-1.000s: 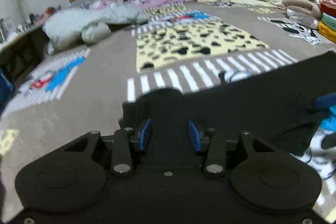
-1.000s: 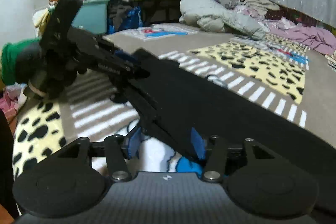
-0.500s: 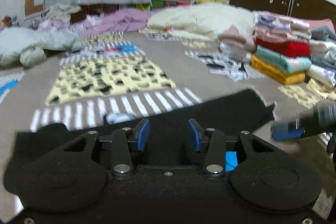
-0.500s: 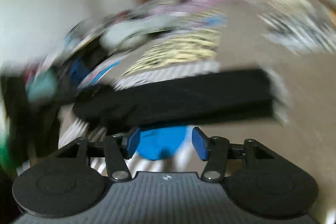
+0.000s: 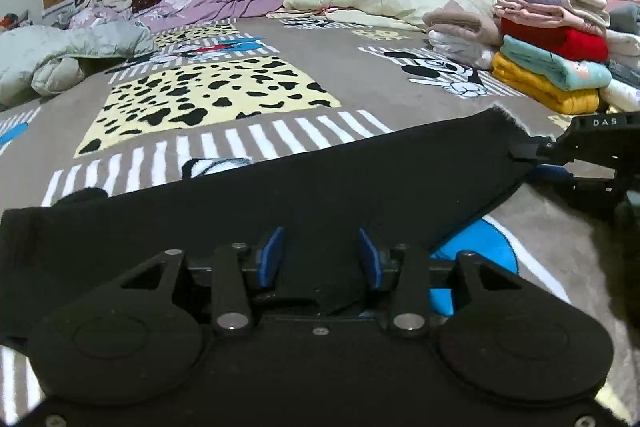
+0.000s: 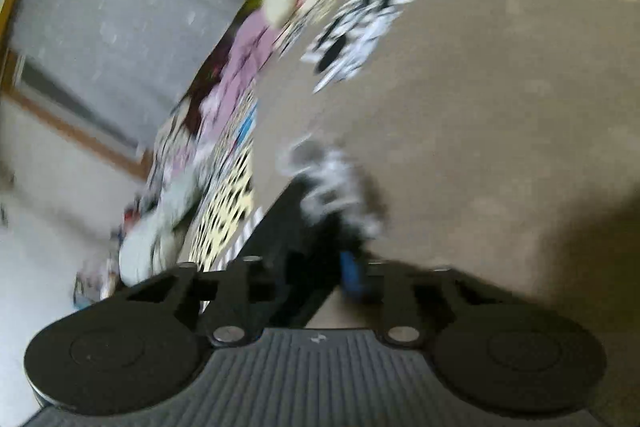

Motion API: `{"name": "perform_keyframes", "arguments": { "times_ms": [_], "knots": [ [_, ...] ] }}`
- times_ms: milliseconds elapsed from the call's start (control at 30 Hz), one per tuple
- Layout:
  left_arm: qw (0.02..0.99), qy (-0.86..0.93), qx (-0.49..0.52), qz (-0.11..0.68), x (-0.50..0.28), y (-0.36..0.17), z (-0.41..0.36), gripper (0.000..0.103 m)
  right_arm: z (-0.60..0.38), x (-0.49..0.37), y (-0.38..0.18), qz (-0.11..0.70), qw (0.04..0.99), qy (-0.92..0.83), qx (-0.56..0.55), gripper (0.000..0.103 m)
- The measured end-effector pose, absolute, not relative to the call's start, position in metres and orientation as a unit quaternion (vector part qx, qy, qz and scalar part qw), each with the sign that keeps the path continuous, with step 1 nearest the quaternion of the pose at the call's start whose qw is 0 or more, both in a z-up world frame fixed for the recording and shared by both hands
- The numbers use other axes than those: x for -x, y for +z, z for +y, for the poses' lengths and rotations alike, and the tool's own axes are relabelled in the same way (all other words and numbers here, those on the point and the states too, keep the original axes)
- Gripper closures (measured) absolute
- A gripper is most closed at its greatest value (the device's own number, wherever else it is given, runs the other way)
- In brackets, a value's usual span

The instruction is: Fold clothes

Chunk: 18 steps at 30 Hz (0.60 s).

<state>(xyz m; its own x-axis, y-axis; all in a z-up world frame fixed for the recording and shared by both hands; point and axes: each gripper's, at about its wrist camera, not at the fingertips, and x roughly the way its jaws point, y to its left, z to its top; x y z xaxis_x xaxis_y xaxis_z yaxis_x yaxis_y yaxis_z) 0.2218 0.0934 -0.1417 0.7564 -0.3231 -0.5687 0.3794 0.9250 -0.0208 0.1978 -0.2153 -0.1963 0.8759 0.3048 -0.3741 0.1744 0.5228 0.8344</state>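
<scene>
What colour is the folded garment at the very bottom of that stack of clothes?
Mustard yellow, under a teal one; clearest in the left wrist view.

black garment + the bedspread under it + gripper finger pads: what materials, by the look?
Black garment: soft matte fabric, probably knit or fleece; it drapes and has a frayed, fuzzy corner. Bedspread: plush printed textile, fleece-like short nap, no sheen. Left gripper finger pads: blue, matte, likely rubber or foam on black rigid plastic arms; exact compound unclear.
</scene>
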Motion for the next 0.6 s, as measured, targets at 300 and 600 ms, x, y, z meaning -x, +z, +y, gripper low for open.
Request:
{"name": "perform_keyframes", "arguments": {
  "times_ms": [300, 600],
  "knots": [
    [0.937, -0.205, -0.024, 0.281, -0.224, -0.117, 0.086, 0.063, -0.218, -0.21, -0.208, 0.218, 0.842, 0.037, -0.492, 0.085],
    [0.925, -0.212, -0.034, 0.314, -0.246, -0.131, 0.061, 0.064, -0.237, -0.173, -0.155, 0.192, 0.901, -0.005, -0.389, 0.07]
  ]
}}
